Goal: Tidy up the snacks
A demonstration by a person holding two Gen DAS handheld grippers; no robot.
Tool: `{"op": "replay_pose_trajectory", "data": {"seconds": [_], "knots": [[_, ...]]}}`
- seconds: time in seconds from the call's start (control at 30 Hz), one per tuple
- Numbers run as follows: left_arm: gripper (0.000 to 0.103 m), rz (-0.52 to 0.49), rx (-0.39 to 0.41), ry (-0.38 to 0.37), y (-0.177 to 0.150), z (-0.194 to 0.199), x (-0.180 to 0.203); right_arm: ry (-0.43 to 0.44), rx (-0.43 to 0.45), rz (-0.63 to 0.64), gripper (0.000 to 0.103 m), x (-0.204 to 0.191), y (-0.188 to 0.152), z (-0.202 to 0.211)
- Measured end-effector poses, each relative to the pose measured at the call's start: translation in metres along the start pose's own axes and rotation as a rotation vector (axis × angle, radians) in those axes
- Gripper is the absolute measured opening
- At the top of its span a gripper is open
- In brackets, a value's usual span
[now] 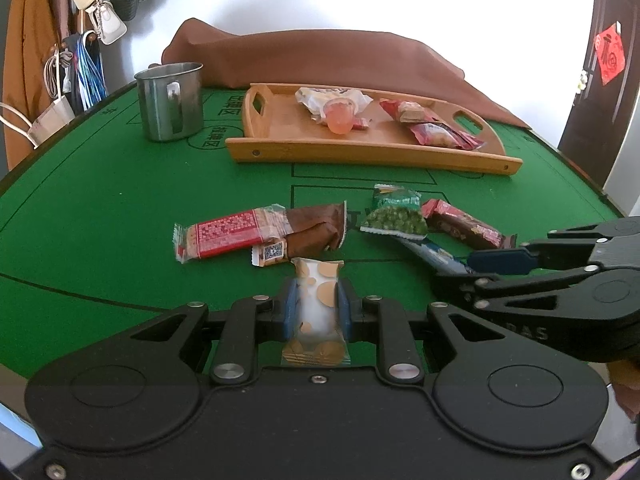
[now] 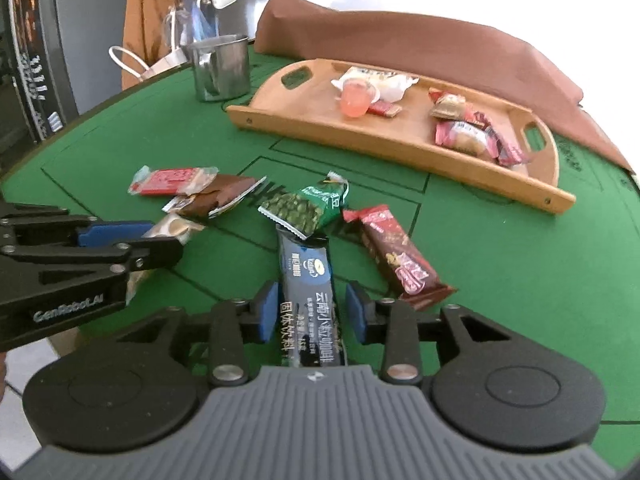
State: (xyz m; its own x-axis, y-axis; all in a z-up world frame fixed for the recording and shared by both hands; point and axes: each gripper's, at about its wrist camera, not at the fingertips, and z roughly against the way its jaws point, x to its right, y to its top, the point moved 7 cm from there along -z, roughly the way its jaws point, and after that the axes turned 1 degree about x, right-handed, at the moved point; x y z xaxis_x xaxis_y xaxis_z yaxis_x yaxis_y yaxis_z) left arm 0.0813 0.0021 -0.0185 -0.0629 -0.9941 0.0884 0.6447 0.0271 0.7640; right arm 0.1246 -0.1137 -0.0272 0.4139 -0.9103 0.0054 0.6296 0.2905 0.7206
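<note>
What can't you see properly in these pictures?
- Metal cup: its inside is hidden by its own wall, in both views.
- Blue coffee stick: its near end is covered by the right tongs body; its far end lies under the green pea bag.
- Brown cloth: whatever it covers.

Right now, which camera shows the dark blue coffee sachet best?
The right wrist view: the dark blue coffee sachet lies lengthwise between the open right gripper pads, label readable. The left wrist view shows only its end, past that gripper's finger.
</note>
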Motion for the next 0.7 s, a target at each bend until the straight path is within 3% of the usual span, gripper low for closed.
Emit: {"op": "replay_pose_trajectory", "data": {"seconds": [0.2, 0.33, 0.4, 0.47, 0.63, 0.7], "knots": [[0.021, -0.005, 0.027, -0.013, 0.009, 0.007, 0.001, 0.02, -0.021, -0.049, 0.034, 0.0, 0.004, 0.007], [0.021, -0.008, 0.062, -0.023, 0.021, 0.013, 0.001, 0.013, 0.013, -0.083, 0.032, 0.007, 0.009, 0.022], [0.021, -0.006, 0.069, -0.029, 0.026, 0.013, 0.001, 0.007, 0.033, -0.095, 0.017, 0.012, 0.013, 0.031], [0.021, -0.01, 0.077, -0.027, 0.031, 0.012, 0.001, -0.003, 0.051, -0.103, 0.011, 0.018, 0.018, 0.037], [0.021, -0.018, 0.09, -0.024, 0.04, 0.009, 0.003, -0.029, 0.039, -0.105, 0.013, 0.032, 0.021, 0.035], [0.021, -0.018, 0.087, -0.028, 0.039, 0.009, 0.004, 0.004, 0.009, -0.107, 0.022, 0.033, 0.015, 0.031]]}}
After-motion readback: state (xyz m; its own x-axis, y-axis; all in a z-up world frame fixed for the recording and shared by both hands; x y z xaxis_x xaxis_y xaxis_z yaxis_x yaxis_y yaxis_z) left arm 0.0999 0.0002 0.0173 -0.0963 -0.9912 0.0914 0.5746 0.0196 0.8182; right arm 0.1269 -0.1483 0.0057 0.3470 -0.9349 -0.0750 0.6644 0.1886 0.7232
